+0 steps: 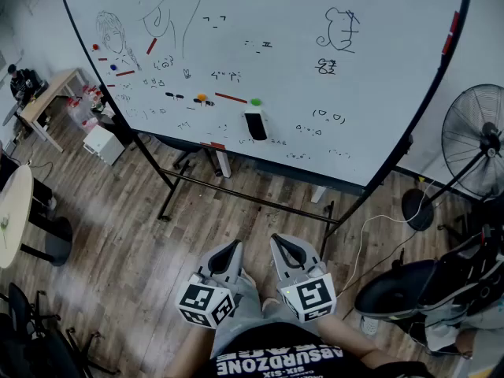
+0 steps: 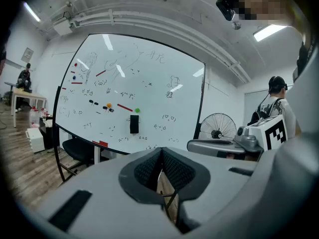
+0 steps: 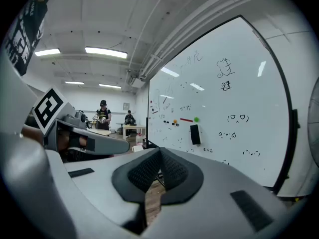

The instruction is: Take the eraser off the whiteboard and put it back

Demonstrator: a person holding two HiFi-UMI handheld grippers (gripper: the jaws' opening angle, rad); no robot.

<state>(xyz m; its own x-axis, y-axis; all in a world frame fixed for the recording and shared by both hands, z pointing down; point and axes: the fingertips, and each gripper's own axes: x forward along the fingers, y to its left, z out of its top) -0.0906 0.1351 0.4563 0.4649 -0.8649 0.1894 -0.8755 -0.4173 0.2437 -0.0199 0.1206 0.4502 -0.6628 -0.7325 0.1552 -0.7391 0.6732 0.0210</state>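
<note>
Hanging on the whiteboard (image 1: 331, 109), eraser (image 1: 254, 125) well apart from grippers (image 1: 235, 247) (image 1: 277, 241)

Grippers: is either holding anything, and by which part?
Nothing is held. Left gripper and right gripper are shut and empty; the eraser is on the whiteboard.

Whiteboard (image 1: 378, 93) on a black-framed stand, standing on the wooden floor (image 1: 118, 258). Clinging to its lower face: a black eraser (image 1: 254, 125), a green magnet (image 1: 255, 101), an orange magnet (image 1: 201, 97) and a red bar (image 1: 231, 97).
</note>
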